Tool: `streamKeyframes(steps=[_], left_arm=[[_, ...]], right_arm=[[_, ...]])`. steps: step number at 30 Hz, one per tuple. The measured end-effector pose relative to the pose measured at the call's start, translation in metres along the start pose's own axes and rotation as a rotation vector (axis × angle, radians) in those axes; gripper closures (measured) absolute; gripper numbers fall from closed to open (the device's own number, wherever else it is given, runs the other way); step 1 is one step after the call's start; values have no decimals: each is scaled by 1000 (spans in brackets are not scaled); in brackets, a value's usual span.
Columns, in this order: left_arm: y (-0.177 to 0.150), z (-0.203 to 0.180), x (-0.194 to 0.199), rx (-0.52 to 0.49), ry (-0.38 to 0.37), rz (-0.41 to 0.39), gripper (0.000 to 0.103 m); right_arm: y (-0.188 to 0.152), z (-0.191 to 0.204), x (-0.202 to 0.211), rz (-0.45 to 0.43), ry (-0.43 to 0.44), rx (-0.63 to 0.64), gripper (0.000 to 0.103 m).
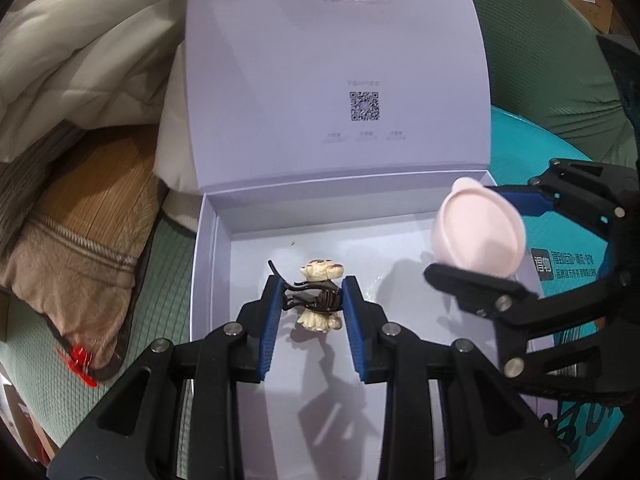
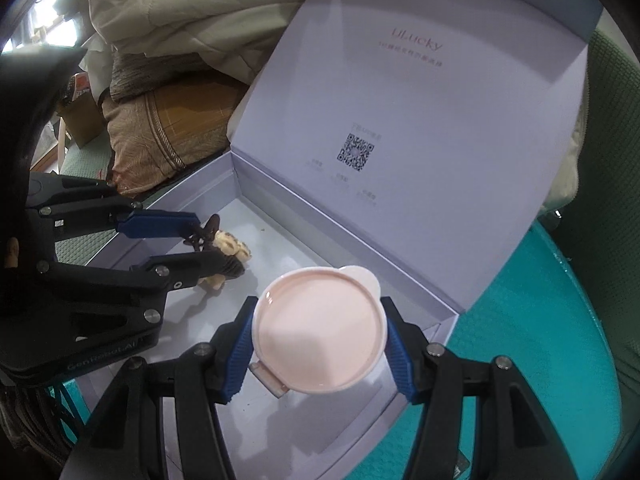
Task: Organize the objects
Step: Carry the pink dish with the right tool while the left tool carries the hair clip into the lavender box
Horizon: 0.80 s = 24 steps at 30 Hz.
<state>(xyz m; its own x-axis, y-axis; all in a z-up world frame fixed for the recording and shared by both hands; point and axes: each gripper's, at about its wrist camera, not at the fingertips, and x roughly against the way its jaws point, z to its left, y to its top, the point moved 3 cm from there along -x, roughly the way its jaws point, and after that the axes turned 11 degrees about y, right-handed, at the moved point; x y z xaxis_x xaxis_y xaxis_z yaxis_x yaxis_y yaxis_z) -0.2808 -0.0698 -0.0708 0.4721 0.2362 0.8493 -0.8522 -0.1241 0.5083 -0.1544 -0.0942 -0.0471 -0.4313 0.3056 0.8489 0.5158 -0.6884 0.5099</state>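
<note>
Now both tongs are over the open white box (image 1: 208, 280), mid-delivery. Left gripper (image 1: 308, 300) is closed on a hair clip (image 1: 316, 300), low above the floor, its long axis running between the pads. Right gripper (image 2: 320, 336) squeezes a pink round case (image 2: 320, 332) (lid facing the camera). Next, I'd judge: lower, then release.

box front wall (image 1: 320, 460): cut off by edge | lid small print (image 1: 362, 136): blurred | pink case (image 2: 320, 336) underside: hidden
</note>
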Motion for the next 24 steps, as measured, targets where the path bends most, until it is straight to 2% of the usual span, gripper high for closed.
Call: streamKeyframes(steps=[14, 24], left_arm=[[14, -1, -10, -29, -70, -5, 74], [12, 0, -13, -55, -55, -2, 74]], right_arm=[[3, 1, -25, 42, 14, 8, 43], [4, 1, -36, 81, 1, 37, 43]])
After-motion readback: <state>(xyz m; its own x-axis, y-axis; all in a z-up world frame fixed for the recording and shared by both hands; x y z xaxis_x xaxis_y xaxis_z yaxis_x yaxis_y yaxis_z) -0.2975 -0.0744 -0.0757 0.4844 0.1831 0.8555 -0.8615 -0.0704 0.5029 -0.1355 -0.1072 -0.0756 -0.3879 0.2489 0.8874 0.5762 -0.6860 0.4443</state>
